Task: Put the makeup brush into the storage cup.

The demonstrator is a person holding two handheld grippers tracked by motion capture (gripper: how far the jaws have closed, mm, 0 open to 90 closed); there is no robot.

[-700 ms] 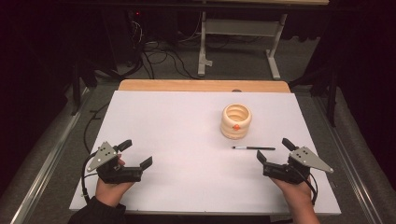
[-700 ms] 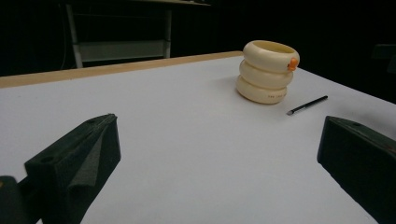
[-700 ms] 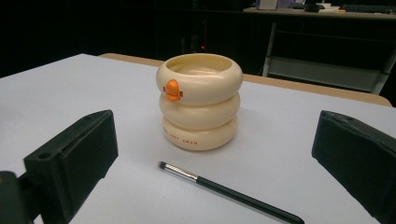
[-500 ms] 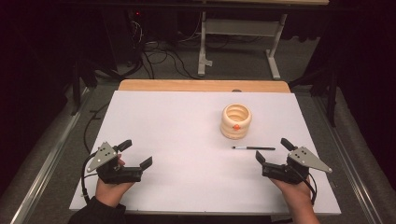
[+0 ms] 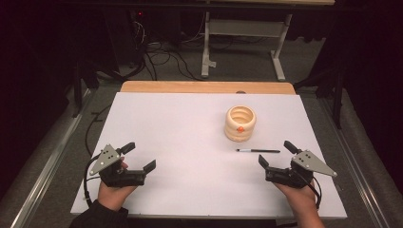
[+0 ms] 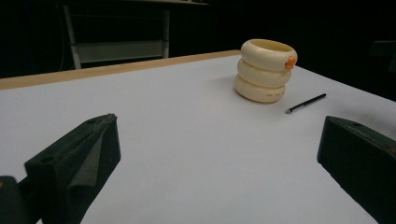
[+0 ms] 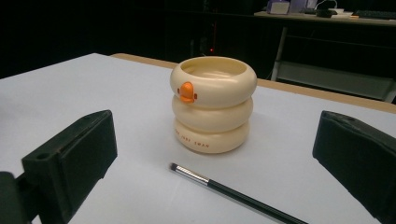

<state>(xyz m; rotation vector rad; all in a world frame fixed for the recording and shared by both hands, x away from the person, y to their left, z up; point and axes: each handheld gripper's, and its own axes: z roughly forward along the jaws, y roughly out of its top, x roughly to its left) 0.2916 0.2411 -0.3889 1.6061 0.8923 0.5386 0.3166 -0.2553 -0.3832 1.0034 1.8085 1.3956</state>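
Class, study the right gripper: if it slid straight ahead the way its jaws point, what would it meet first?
Most likely the brush lying across its path, just before the cream ringed holder. The right gripper has its jaws wide apart; exact depth is uncertain.

white table [image 5: 180, 142] bears cream ringed cup [image 5: 240, 123], black brush [image 5: 258, 150] just beside.
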